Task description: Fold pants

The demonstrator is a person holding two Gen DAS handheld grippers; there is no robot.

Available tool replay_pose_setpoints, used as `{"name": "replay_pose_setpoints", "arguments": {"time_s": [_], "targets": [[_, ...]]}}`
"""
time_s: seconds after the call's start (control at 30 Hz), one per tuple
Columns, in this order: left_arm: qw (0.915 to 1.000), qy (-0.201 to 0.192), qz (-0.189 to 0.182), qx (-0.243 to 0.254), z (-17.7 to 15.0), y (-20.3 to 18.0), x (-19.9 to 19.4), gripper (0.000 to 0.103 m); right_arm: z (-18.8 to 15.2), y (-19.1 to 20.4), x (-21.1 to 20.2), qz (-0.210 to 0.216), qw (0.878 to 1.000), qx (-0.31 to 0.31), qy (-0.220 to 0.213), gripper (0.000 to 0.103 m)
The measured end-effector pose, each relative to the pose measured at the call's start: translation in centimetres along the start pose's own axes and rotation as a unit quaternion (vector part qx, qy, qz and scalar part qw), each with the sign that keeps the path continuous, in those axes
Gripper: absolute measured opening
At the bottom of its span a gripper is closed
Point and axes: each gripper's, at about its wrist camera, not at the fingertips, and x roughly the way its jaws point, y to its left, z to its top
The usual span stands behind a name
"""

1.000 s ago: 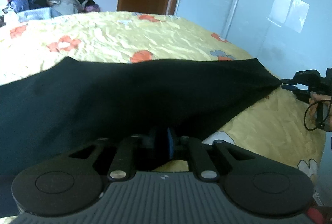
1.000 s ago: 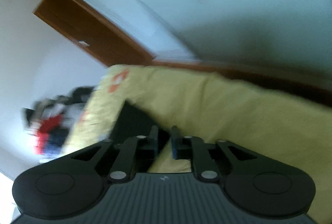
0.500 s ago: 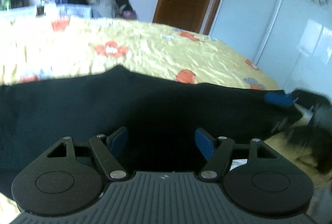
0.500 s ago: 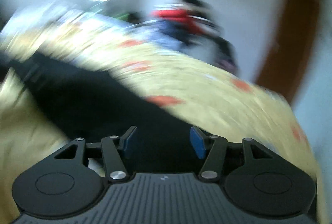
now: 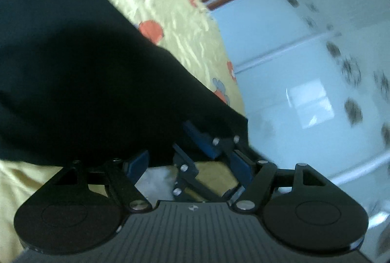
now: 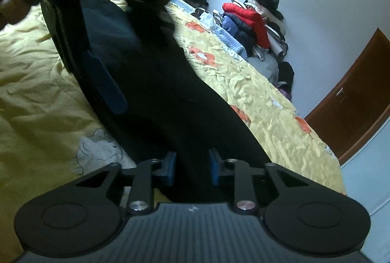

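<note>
We list the black pants (image 6: 170, 97) spread across the bed (image 6: 256, 92) toward its edge, our left gripper (image 5: 190, 167) standing wide and empty, our right gripper (image 6: 192, 166) narrowing onto the cloth between its pads.

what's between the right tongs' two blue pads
Black pants fabric runs between the closing pads of the right tongs, seen in the right wrist view.

Both grippers are matte black: ribbed housing, round side discs, silver screws, linkage arms, blue-padded fingers (image 6: 168, 166).
</note>
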Motion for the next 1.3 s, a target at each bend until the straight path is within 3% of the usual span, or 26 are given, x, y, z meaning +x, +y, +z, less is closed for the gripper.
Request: {"name": "replay_pose_setpoints", "arguments": {"time_s": [0.1,0.2,0.33,0.43,0.5,0.6,0.7,0.83,1.03,1.1,1.17,1.23,1.3], "targets": [[0.9964,0.004,-0.008,-0.084,0.9,1.3,1.4,0.077,0.0,0.0,-0.1,-0.003,1.000,0.010,-0.007,0.018],[0.9863,0.012,-0.021,-0.164,1.1,2.8,2.5,0.078,0.1,-0.3,-0.2,0.001,1.000,0.020,-0.009,0.017],[0.9777,-0.006,-0.018,-0.209,1.2,3.7,3.0,0.075,0.0,-0.2,-0.6,0.009,1.000,0.018,-0.011,0.016],[0.9752,-0.014,-0.011,-0.221,1.3,4.0,3.1,0.054,0.0,-0.4,-0.8,0.016,1.000,0.022,-0.009,0.016],[0.9726,-0.012,-0.017,-0.232,1.2,4.3,3.0,0.019,0.0,-0.3,-0.7,0.017,1.000,0.021,-0.008,0.016],[0.9739,-0.020,-0.015,-0.226,0.9,4.2,2.3,0.006,0.1,-0.4,-0.5,0.025,0.999,0.020,-0.005,0.016],[0.9817,-0.033,-0.001,-0.188,1.0,3.0,1.6,0.004,0.2,-0.5,-0.6,0.035,0.999,0.020,-0.006,0.016],[0.9917,-0.027,0.033,-0.122,0.2,1.1,0.9,0.004,0.0,-1.1,-1.1,0.073,0.997,0.038,-0.002,0.016],[0.9950,0.002,0.072,-0.070,-0.8,0.4,0.0,0.003,-0.5,-1.7,-2.5,0.160,0.985,0.058,0.004,0.016],[0.9959,0.028,0.070,-0.050,-0.9,-0.2,0.2,0.008,-0.8,-3.2,-3.3,0.182,0.978,0.097,-0.015,0.016],[0.9963,0.021,0.081,-0.019,-0.7,-1.6,-0.3,0.011,-1.1,-5.3,-4.0,0.173,0.972,0.157,-0.041,0.016],[0.9941,0.002,0.100,0.042,0.1,-3.6,-1.0,0.025,-1.5,-7.7,-3.8,0.152,0.961,0.223,-0.052,0.016],[0.9851,-0.045,0.128,0.106,1.0,-5.8,-1.6,0.067,-2.1,-10.0,-2.7,0.124,0.945,0.299,-0.039,0.016]]}}
